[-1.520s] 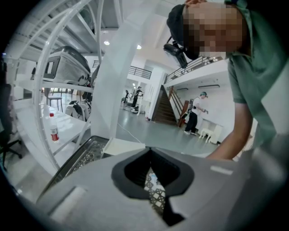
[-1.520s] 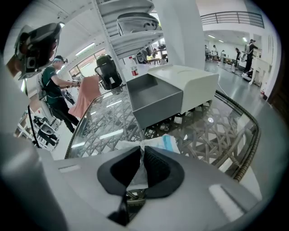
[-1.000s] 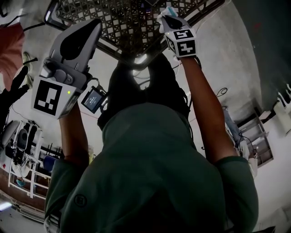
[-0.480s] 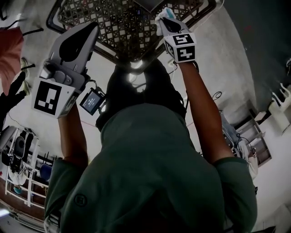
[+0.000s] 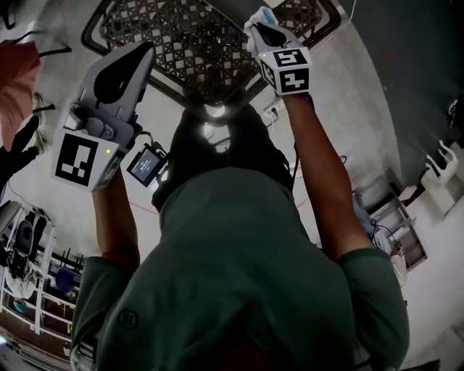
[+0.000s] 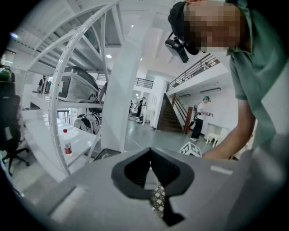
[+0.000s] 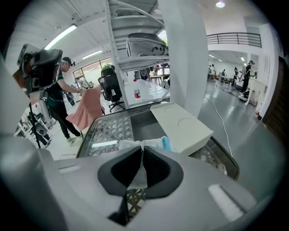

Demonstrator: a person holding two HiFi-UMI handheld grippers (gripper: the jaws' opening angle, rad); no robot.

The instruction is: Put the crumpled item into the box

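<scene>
The right gripper (image 7: 142,150) has its jaws closed on the crumpled item (image 7: 154,143), a white wad with a bit of blue at one side that bunches out above the jaw tips. It is held up over the table (image 7: 108,128), whose top is a dark lattice with a plain dark panel in the middle. The white box (image 7: 180,127) sits on that table just beyond the item and a little to the right; the item is not in the box. In the head view the right gripper (image 5: 264,22) reaches out over the table (image 5: 181,36) with the item (image 5: 270,14) at its tip. The left gripper (image 6: 150,152) has its jaws pressed together with nothing between them, and it is raised beside the table's left edge (image 5: 143,49).
</scene>
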